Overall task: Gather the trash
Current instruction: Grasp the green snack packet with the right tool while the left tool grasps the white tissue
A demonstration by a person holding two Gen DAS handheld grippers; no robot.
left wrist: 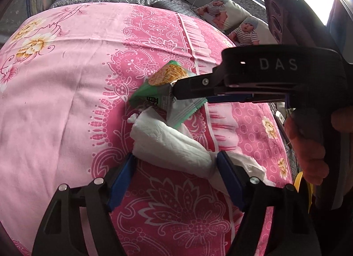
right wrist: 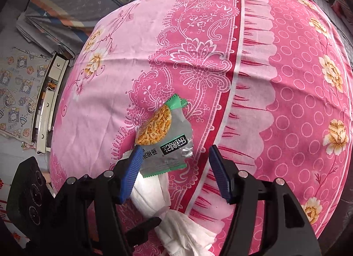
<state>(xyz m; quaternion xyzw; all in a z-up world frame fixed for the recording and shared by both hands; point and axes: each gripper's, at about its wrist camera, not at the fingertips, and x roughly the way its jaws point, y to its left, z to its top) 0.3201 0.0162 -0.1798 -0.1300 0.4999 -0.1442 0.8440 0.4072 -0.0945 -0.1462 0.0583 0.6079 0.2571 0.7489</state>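
Foil wrapper [right wrist: 164, 136] and soft tissue [left wrist: 174, 145], mid-bed [left wrist: 66, 90]: light, crushable; pinch any fold. Left gripper [left wrist: 176, 168] and right gripper [right wrist: 174, 163] spread, seemingly straddling each.

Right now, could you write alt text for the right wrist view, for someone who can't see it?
An open hand-held gripper with blue pads hovers around a green and silver snack wrapper lying on a pink floral bedsheet. Crumpled white tissue paper lies partly under the wrapper, and the other hand-held gripper's tip reaches in beside it.
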